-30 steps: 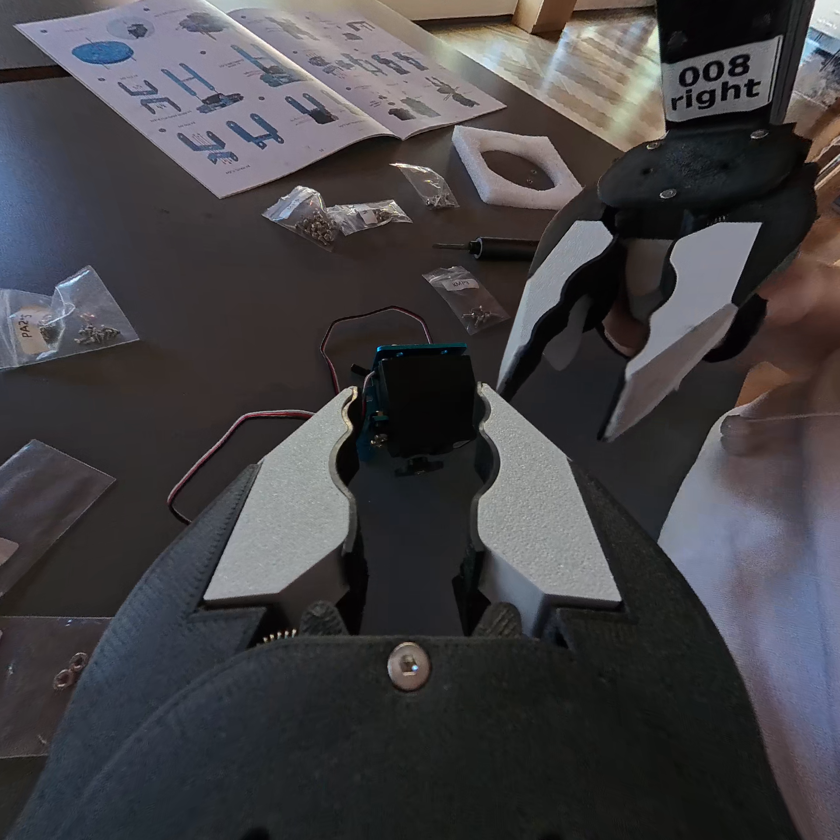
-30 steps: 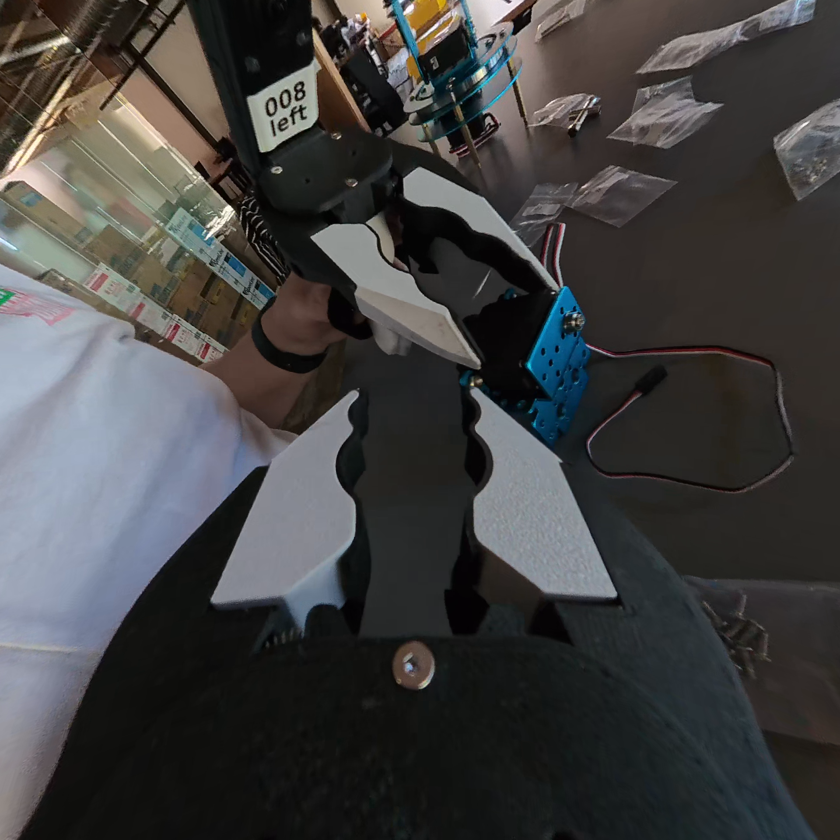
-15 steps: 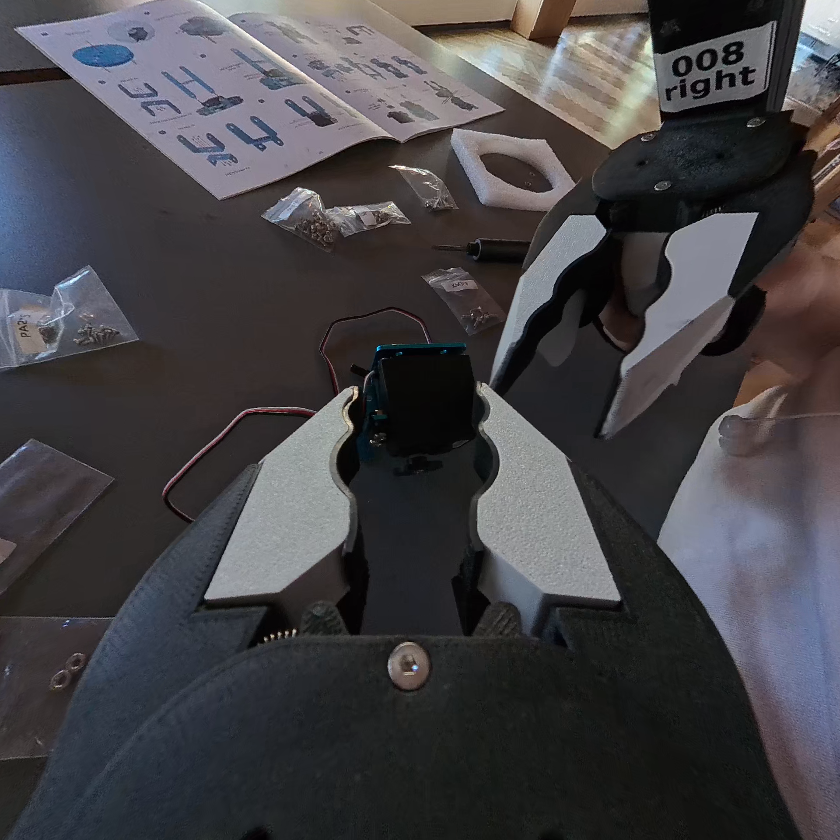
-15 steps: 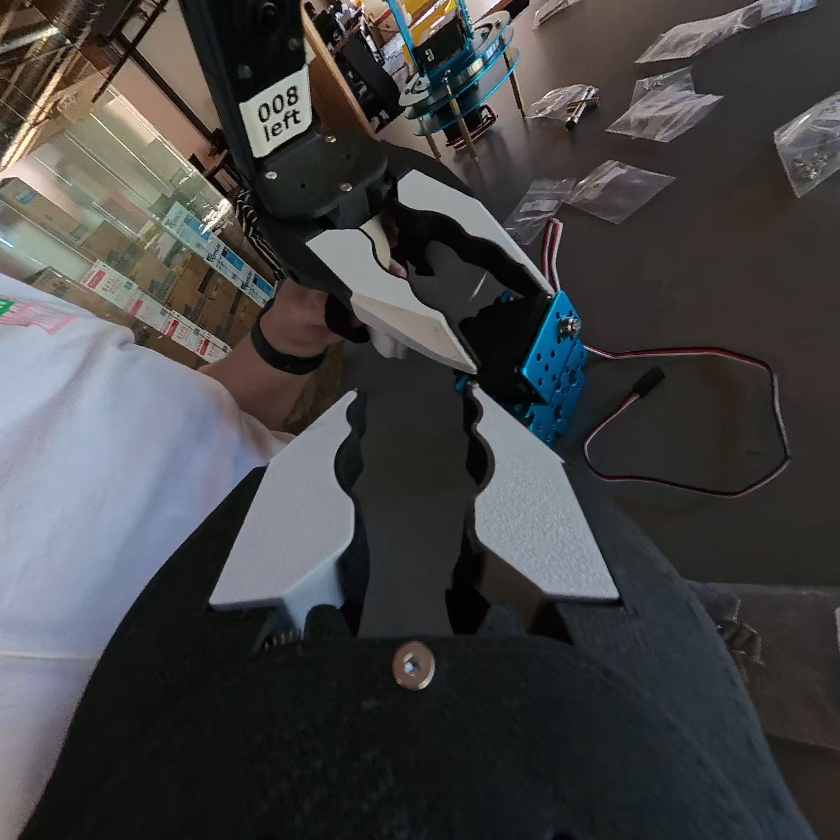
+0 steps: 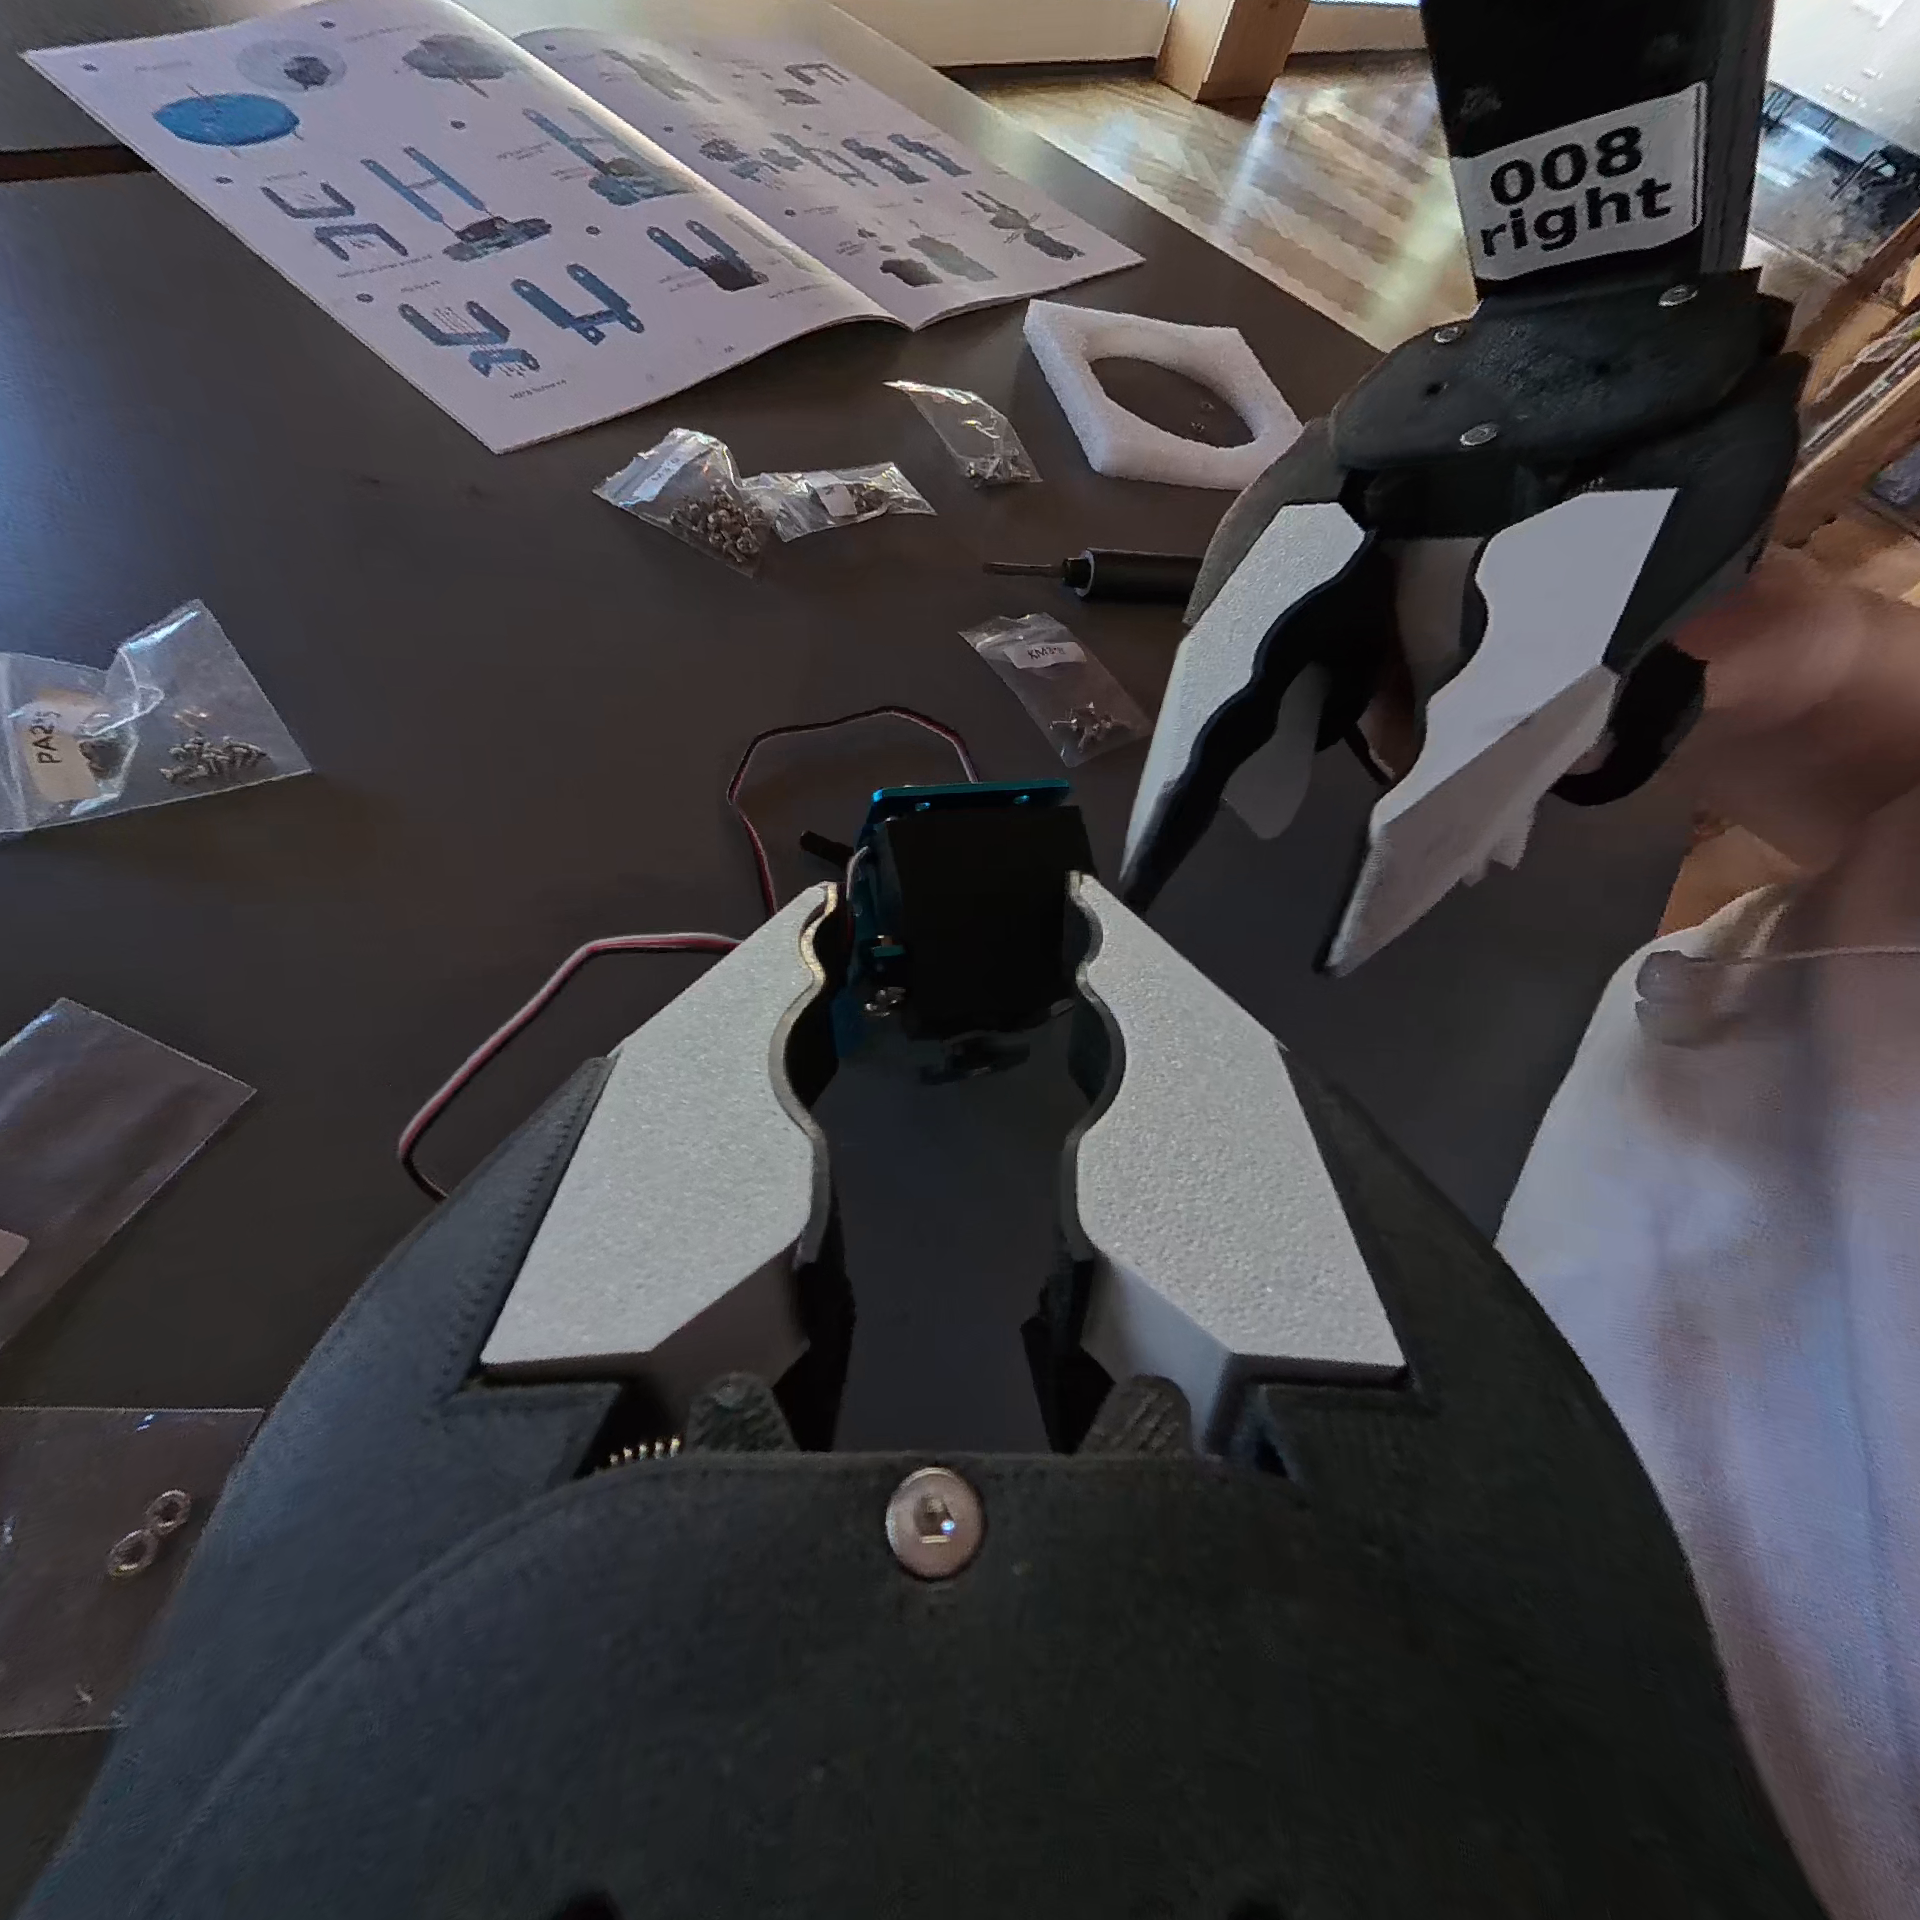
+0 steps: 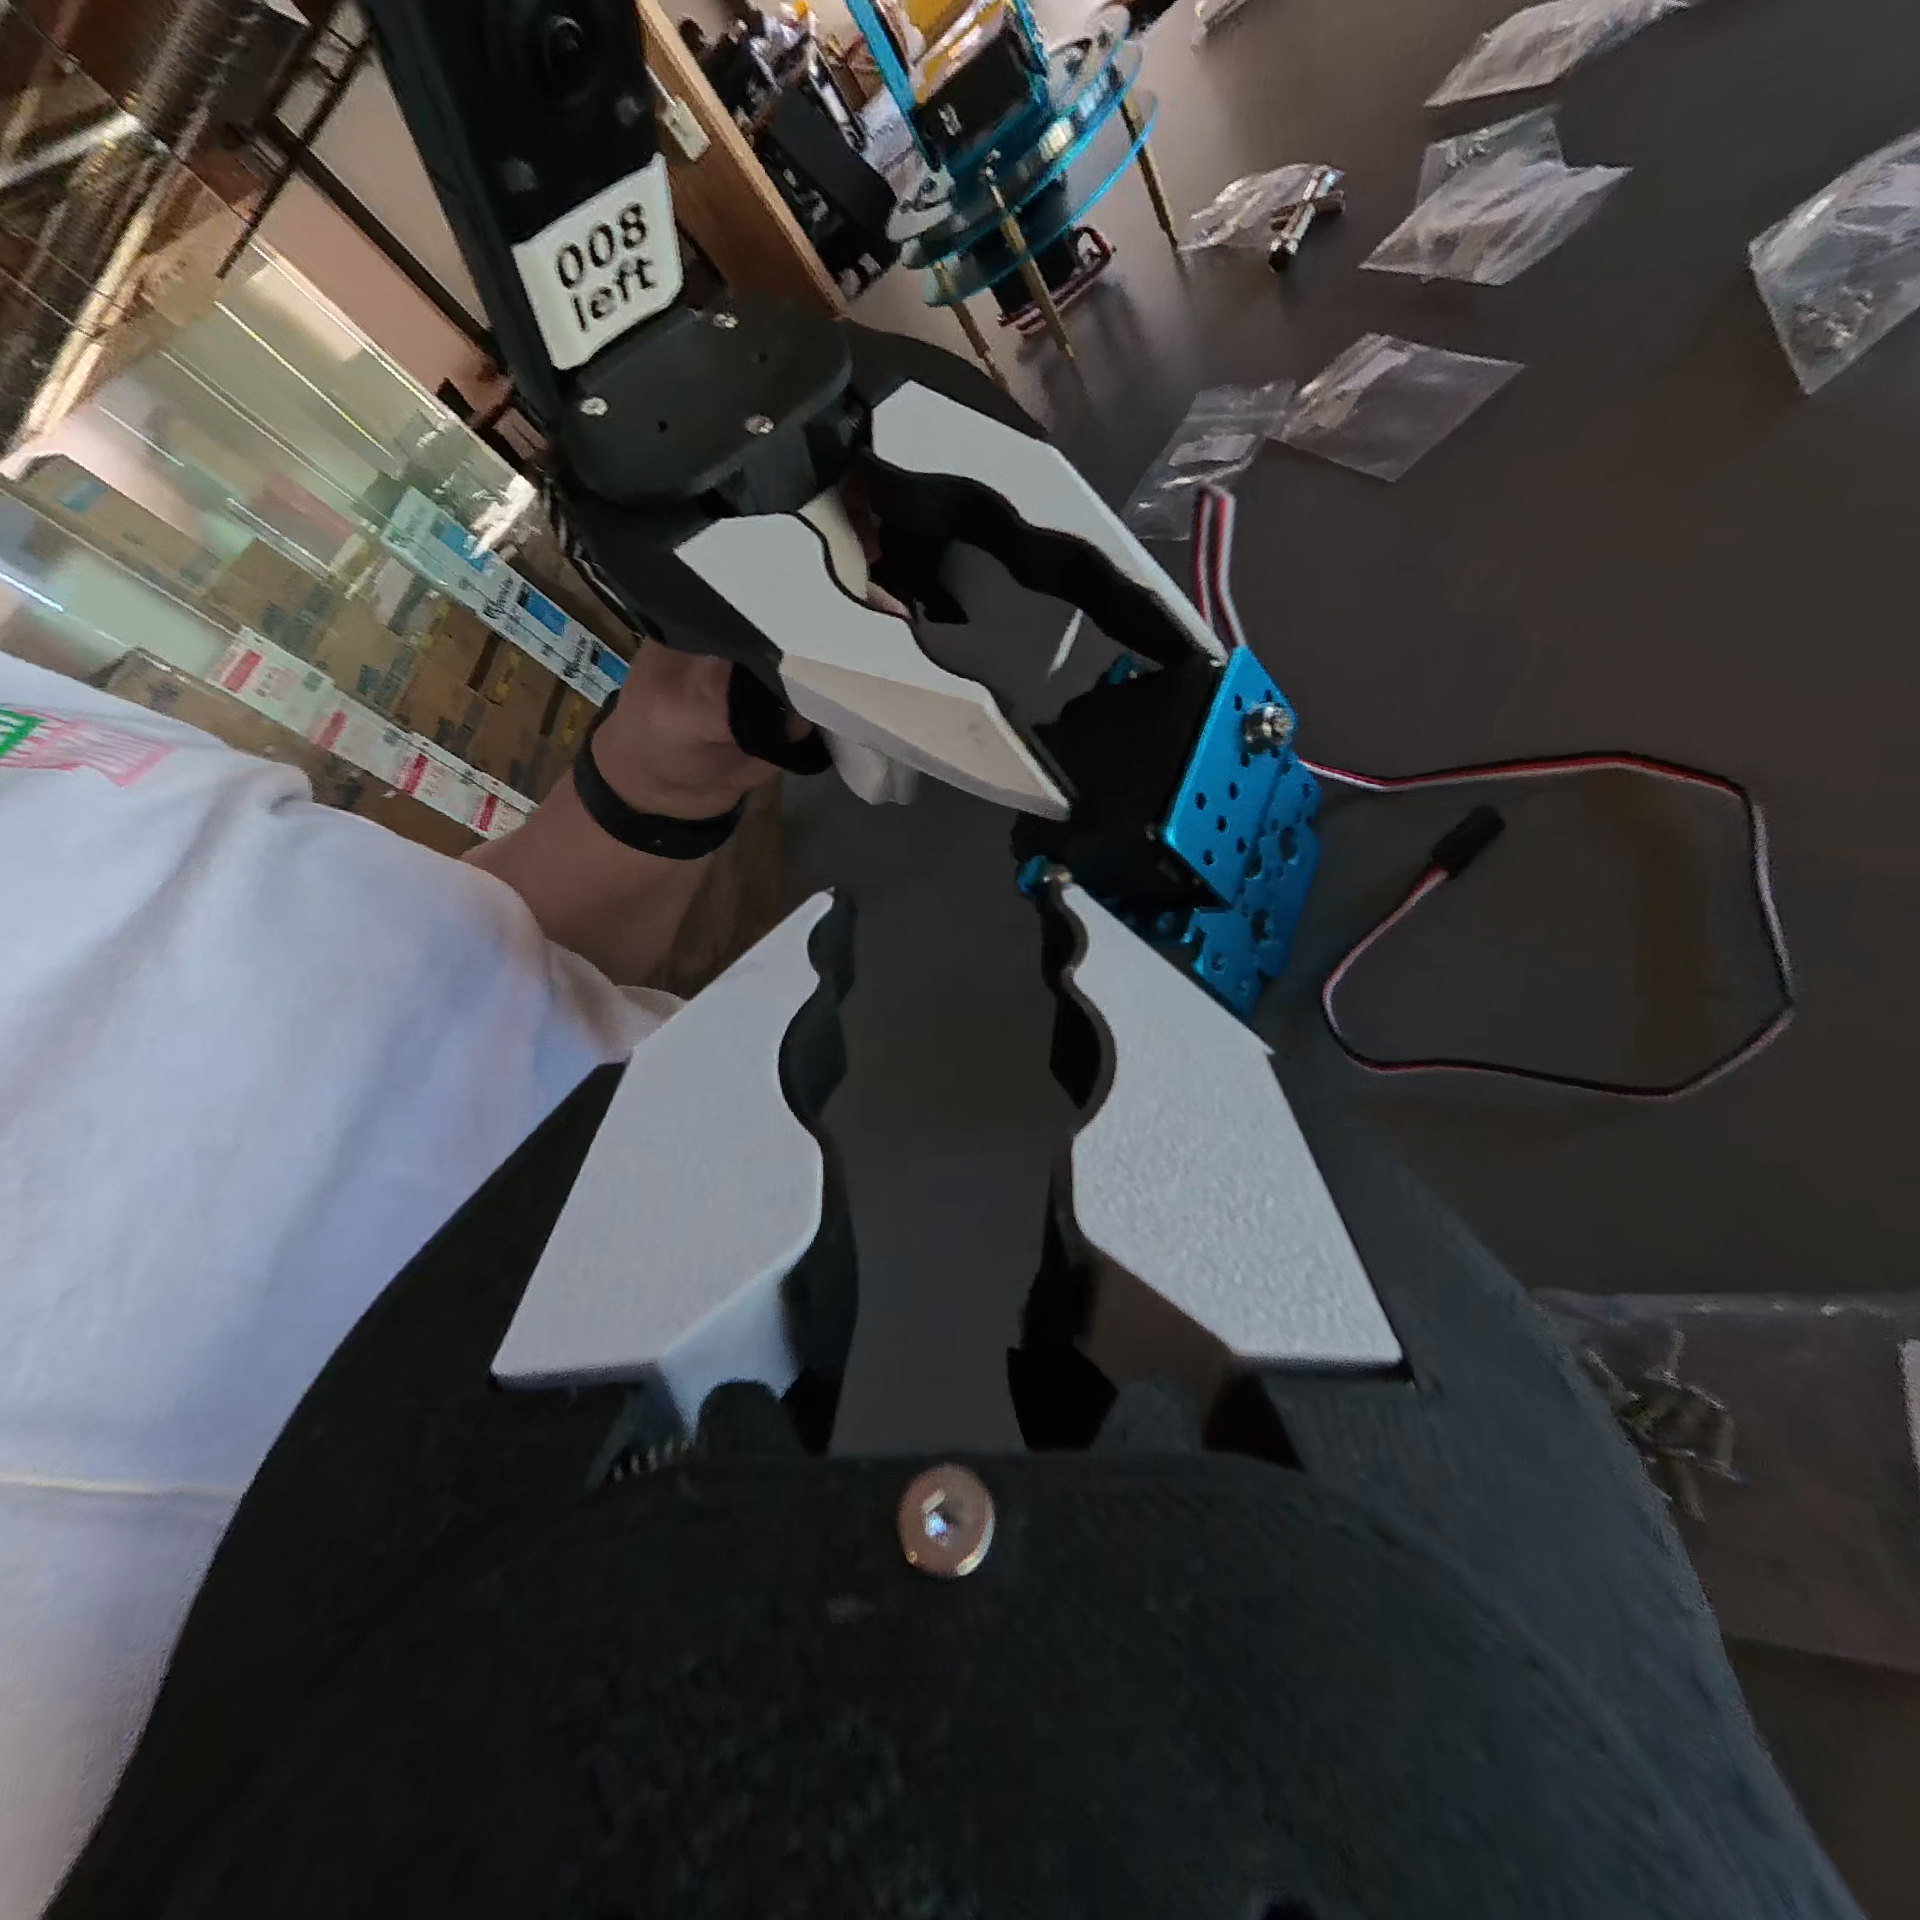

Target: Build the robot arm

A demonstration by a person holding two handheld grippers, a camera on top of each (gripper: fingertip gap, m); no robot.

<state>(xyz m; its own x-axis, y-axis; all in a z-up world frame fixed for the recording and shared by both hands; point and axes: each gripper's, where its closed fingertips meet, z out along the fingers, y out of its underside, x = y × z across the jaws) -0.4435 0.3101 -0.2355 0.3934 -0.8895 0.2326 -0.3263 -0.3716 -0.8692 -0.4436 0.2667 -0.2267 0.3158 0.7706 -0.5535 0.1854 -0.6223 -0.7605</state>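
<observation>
My left gripper (image 5: 961,914) has its fingers pinching a black servo motor mounted in a blue perforated metal bracket (image 5: 971,899), holding it just above the dark tabletop (image 5: 468,623). In the right wrist view the same servo motor and bracket (image 6: 1236,821) sits clamped at the tips of the left gripper (image 6: 1132,727), with the bracket's blue face turned to the right. A thin red, white and black wire (image 6: 1558,925) runs from the servo and loops over the tabletop to the right, ending in a small black plug (image 6: 1470,836).

My right gripper (image 6: 945,904) hovers just beside the servo with its fingers spread and nothing between them; its right fingertip is close to the bracket's lower corner, though I cannot tell if they touch. From the left wrist view the right gripper (image 5: 1226,925) hangs to the right of the servo.

Farther off lie an open instruction booklet with blue diagrams (image 5: 561,197), a white foam frame (image 5: 1153,395), several clear plastic bags of small screws (image 5: 727,504) and a black-handled screwdriver (image 5: 1101,571).
</observation>
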